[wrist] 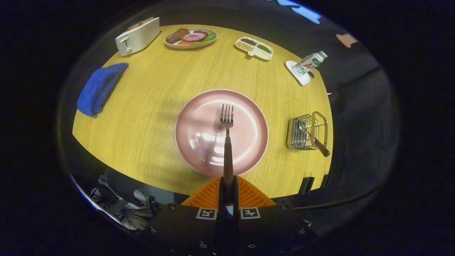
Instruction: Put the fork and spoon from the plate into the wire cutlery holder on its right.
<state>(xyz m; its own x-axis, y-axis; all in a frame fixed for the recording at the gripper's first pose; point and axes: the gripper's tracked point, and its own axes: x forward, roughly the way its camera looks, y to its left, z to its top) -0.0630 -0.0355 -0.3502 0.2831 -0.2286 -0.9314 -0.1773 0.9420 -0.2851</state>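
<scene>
My gripper (pixel 228 186) is shut on the dark handle of the fork (pixel 227 142). The fork points straight ahead from between the fingers, its tines held over the middle of the pink plate (pixel 192 121). The plate lies on the wooden table just beyond the fingers and looks bare under the fork. To the plate's right stands the wire cutlery holder (pixel 305 132), near the table's right edge. The spoon (pixel 312 137) rests inside the holder, its dark handle leaning out toward the front right.
At the far side of the table (pixel 149 117) stand a white toaster (pixel 137 35), a plate of food (pixel 191 37) and a divided dish of grains (pixel 254 47). A bottle (pixel 310 63) lies tilted on a white coaster at the far right. A blue cloth (pixel 99 87) lies at the left.
</scene>
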